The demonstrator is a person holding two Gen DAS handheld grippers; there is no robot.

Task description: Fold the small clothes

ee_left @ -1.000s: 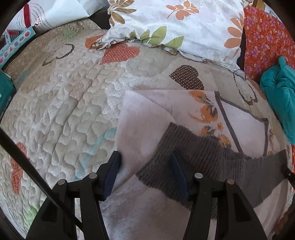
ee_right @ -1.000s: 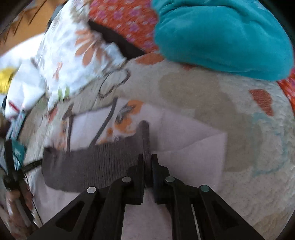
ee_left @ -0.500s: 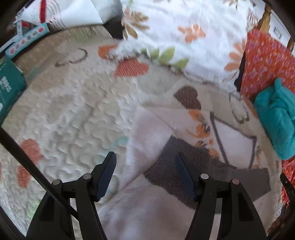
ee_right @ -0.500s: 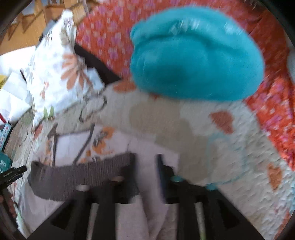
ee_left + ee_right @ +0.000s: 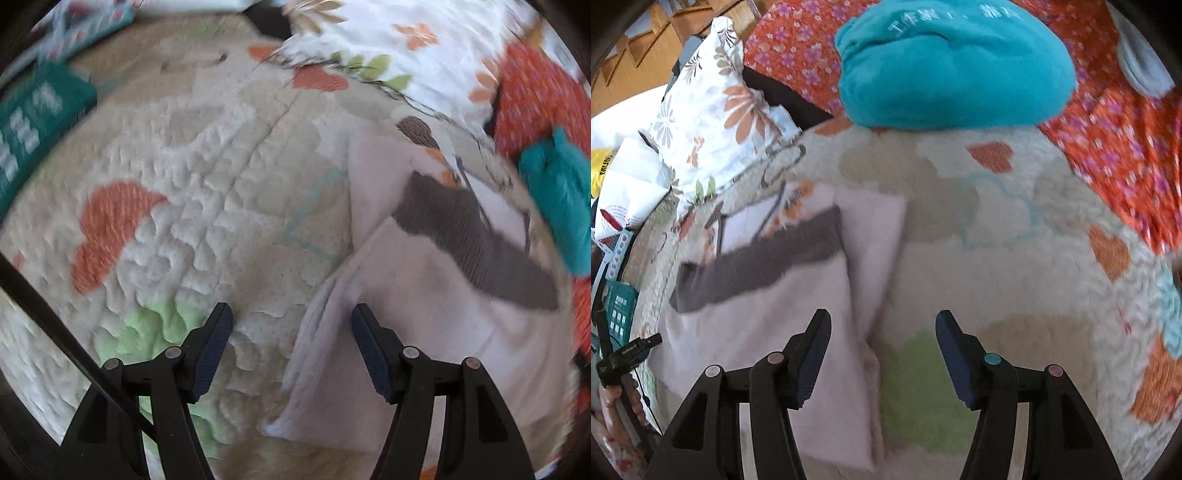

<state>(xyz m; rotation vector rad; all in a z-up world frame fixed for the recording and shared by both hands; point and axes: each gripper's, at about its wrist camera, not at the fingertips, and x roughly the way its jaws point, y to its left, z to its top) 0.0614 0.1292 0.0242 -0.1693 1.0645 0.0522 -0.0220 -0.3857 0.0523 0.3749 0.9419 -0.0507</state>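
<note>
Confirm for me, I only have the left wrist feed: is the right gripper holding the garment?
Observer: No. The right gripper is open with nothing between its fingers; the pale pink garment lies flat on the quilt under its left finger.
Operator: What sits past the garment on that side? My view clips it.
Observer: A teal bundle, with white lettering across its top, resting on red floral fabric.
Operator: Anything of the operator visible?
Observer: Yes, the left hand shows at the lower left edge of the right wrist view, gripping the handle of the other tool.
</note>
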